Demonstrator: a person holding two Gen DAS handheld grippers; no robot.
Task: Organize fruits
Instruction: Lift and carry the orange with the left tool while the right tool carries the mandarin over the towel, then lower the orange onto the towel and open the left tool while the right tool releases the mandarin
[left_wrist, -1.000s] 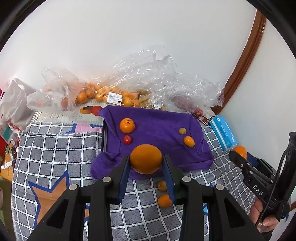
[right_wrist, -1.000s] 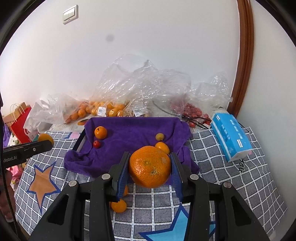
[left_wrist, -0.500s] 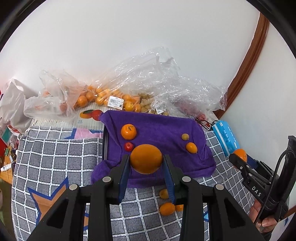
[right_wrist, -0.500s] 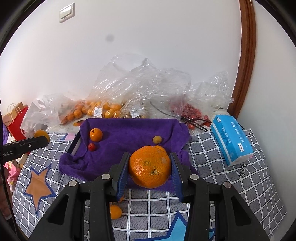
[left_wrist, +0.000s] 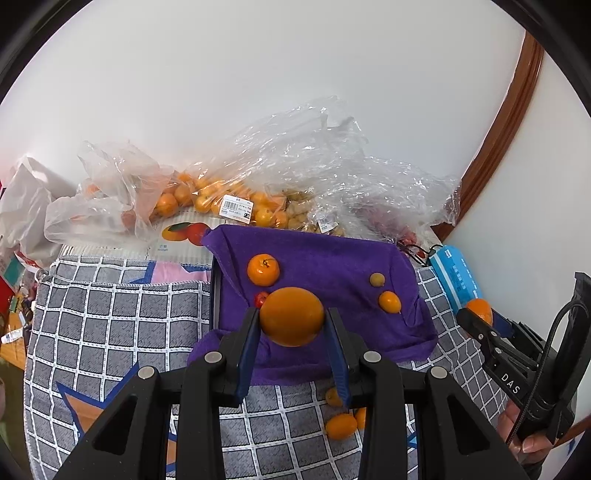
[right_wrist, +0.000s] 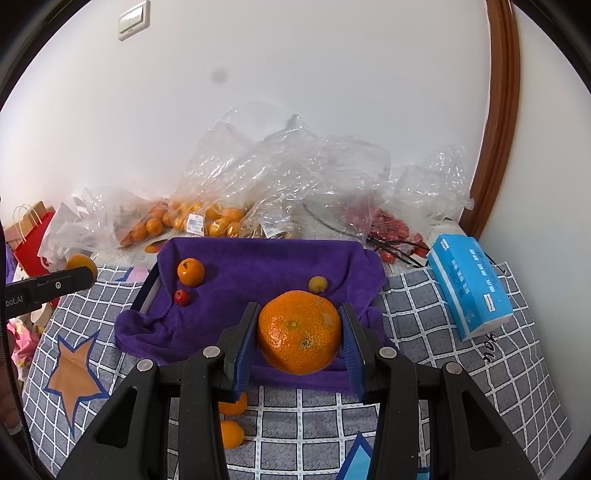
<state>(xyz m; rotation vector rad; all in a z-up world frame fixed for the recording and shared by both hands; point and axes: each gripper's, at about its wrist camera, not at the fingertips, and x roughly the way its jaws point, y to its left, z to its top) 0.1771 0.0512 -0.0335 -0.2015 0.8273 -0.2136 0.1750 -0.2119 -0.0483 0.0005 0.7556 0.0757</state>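
Nearest the viewer, each pair of tongs is clamped on a fruit: the left tongs grip a smooth orange between their blue pads, and the right tongs grip a larger, rough-skinned mandarin the same way, across its widest part, presumably so that a round fruit cannot roll out sideways. Both fruits are held above the near edge of the purple towel, which suggests that they are being carried toward it for setting down. Below the tongs, several small orange fruits lie loose on the checked cloth covering the tabletop; these appear not yet sorted. Beyond them the towel is draped over a dark tray, whose rim shows at the left side; the soft lining probably keeps round fruit from rolling. On the towel a tangerine and a small red fruit sit close together at the left, while a yellowish fruit and a small oval orange fruit sit near each other at the right, well apart from the first pair, an arrangement that reads as grouping by kind. A blue tissue pack lies on the cloth to the right of the tray. Farthest back, against the wall, clear plastic bags hold further orange, yellowish and red fruit, apparently the supply still to be sorted.
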